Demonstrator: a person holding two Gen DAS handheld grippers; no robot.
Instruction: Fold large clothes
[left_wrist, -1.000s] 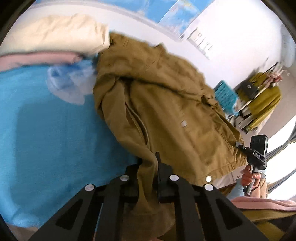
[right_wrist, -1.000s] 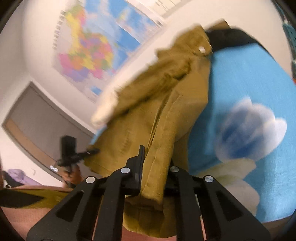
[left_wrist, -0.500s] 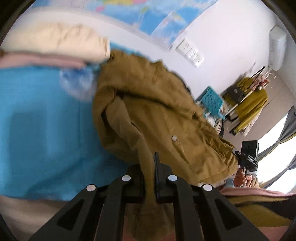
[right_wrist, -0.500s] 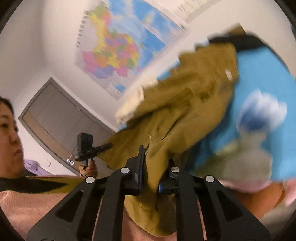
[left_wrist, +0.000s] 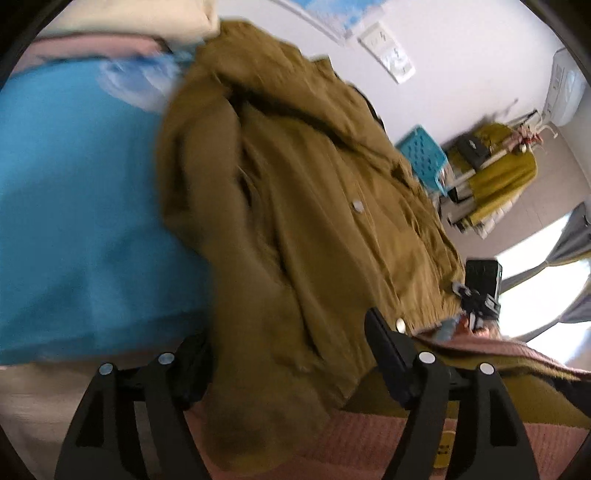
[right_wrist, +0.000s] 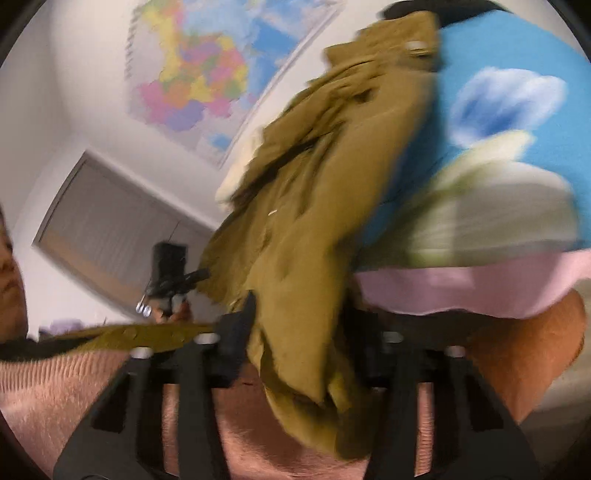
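Note:
An olive-brown jacket (left_wrist: 303, 206) with snap buttons lies across a blue bed cover (left_wrist: 74, 192), its hem hanging over the near edge. My left gripper (left_wrist: 288, 354) is open, its jaws wide apart with the hem draped loosely between them. In the right wrist view the same jacket (right_wrist: 317, 206) hangs between the spread jaws of my right gripper (right_wrist: 299, 332), which is open too. Each view shows the other gripper held in a hand, the right one in the left wrist view (left_wrist: 480, 295) and the left one in the right wrist view (right_wrist: 170, 273).
The blue cover carries a white and blue flower print (right_wrist: 506, 99). A cream pillow (left_wrist: 122, 14) and pink bedding (left_wrist: 92, 48) lie at the bed's far end. A clothes rack (left_wrist: 495, 166) and a teal basket (left_wrist: 421, 155) stand by the wall. A map (right_wrist: 207, 74) hangs there.
Both grippers have opened and let go of the jacket's hem, which they were pinching before. The jacket has been pulled toward the near edge of the bed.

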